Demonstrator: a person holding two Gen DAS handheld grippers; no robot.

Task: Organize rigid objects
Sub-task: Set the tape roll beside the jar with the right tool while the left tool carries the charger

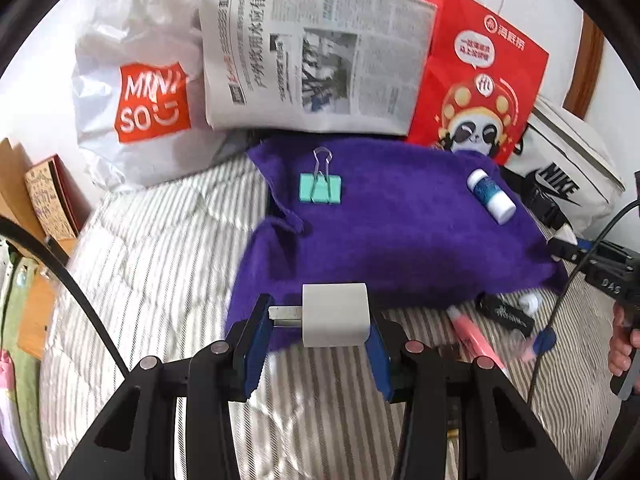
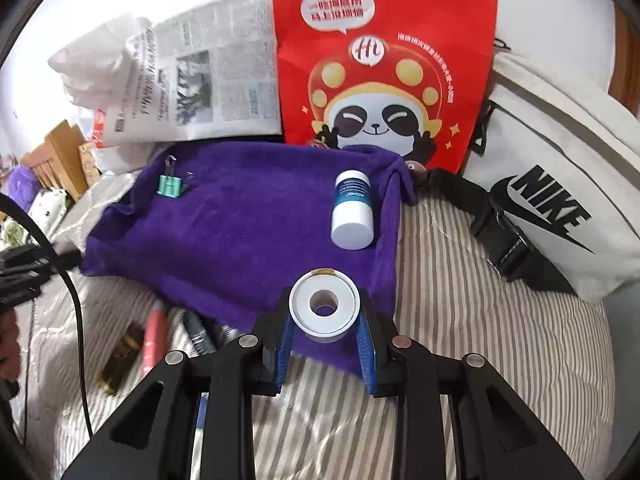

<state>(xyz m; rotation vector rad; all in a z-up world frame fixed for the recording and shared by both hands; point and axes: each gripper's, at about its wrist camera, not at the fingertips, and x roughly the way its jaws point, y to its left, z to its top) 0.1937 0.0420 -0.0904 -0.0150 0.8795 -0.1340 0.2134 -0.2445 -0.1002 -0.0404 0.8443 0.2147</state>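
1. The plug [image 1: 334,320] sits clamped between the left claw [image 1: 320,334] pads, prongs against the left pad, so it can be carried over the cloth [image 1: 400,232].
2. The tape roll [image 2: 324,308] is pinched edgewise in the right claw [image 2: 325,334], hole facing the camera, above the cloth's near edge.
3. Already sorted on the cloth, I judge: the clip [image 1: 320,189] near its far left corner, the bottle [image 1: 491,197] by its right edge.
4. Pens [image 2: 154,334] lie on the bed [image 2: 480,320], off the cloth's near edge.

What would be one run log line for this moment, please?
left hand-held gripper: holds white charger | right hand-held gripper: holds white tape roll | purple cloth: binder clip, small bottle
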